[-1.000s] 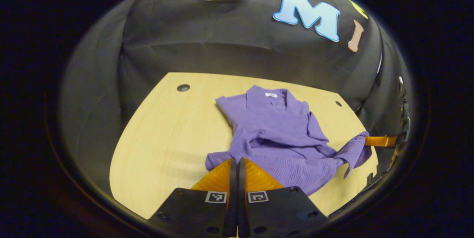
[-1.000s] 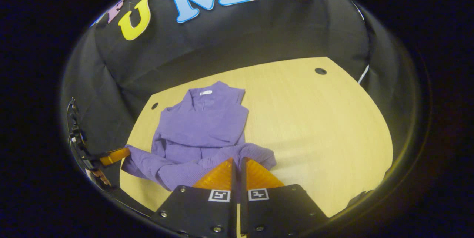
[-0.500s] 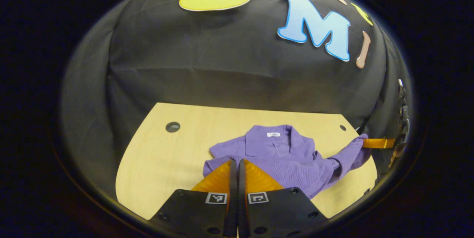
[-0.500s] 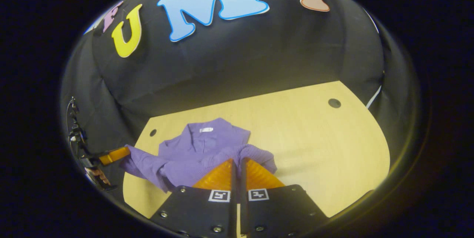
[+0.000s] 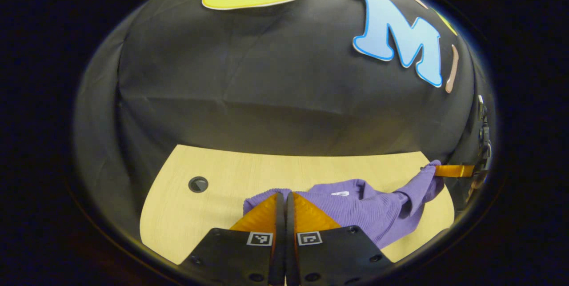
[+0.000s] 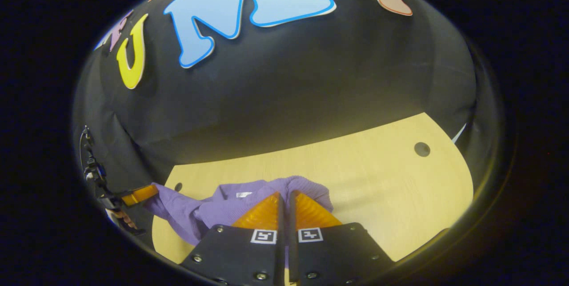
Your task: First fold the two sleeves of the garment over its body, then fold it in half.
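Pale wooden table (image 5: 209, 215) against black cloth. On it a purple garment (image 5: 355, 208) lies bunched, its long axis stretched sideways between both grippers. Left gripper (image 5: 284, 197) and right gripper (image 6: 284, 196) each pinch a hem corner.

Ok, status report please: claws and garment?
Left claw shut on garment hem. Right claw shut on hem too. Hem held above collar. Table unobstructed.
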### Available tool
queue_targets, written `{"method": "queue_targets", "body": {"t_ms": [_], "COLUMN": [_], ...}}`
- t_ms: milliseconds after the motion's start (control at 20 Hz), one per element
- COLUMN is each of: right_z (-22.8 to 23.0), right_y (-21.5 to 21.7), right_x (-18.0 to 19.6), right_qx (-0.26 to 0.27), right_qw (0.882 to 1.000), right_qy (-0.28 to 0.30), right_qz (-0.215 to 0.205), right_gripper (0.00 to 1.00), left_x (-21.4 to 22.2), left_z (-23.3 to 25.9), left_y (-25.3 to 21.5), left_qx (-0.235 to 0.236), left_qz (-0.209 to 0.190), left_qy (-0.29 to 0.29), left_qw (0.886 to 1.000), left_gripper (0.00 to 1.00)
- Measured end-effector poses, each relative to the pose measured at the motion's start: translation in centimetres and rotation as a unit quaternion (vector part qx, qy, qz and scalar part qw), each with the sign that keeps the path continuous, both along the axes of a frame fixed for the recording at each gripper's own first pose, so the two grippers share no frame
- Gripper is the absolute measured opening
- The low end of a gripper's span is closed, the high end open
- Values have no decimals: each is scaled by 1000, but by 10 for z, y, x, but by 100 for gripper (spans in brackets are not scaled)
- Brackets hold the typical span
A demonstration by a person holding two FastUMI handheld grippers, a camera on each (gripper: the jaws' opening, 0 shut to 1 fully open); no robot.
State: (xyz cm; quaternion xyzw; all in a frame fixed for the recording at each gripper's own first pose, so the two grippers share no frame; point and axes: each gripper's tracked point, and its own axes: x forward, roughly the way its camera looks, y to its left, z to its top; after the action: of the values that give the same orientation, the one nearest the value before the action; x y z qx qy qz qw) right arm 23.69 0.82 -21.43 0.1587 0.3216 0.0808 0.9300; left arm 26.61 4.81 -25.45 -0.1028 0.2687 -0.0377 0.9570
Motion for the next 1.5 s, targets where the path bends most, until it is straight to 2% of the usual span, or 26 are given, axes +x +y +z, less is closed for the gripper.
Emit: {"method": "queue_targets", "body": {"t_ms": [250,700,1400,1500], "right_z": [-26,-67,-106,-106], "right_y": [6,12,21,23], "right_x": [28,63,73,72], "right_qx": [6,8,-6,-9], "right_qw": [1000,999,997,997], "right_qy": [18,45,71,78], "right_qz": [-9,-12,-11,-11], "right_gripper": [3,3,4,9], "left_x": [25,48,45,46], "left_z": [-26,-69,-122,-124], "left_y": [2,-3,14,12], "left_qx": [7,45,49,53], "left_qz": [6,-12,5,5], "left_qy": [10,34,83,88], "left_qw": [1000,998,995,995], "left_gripper": [6,5,6,6]}}
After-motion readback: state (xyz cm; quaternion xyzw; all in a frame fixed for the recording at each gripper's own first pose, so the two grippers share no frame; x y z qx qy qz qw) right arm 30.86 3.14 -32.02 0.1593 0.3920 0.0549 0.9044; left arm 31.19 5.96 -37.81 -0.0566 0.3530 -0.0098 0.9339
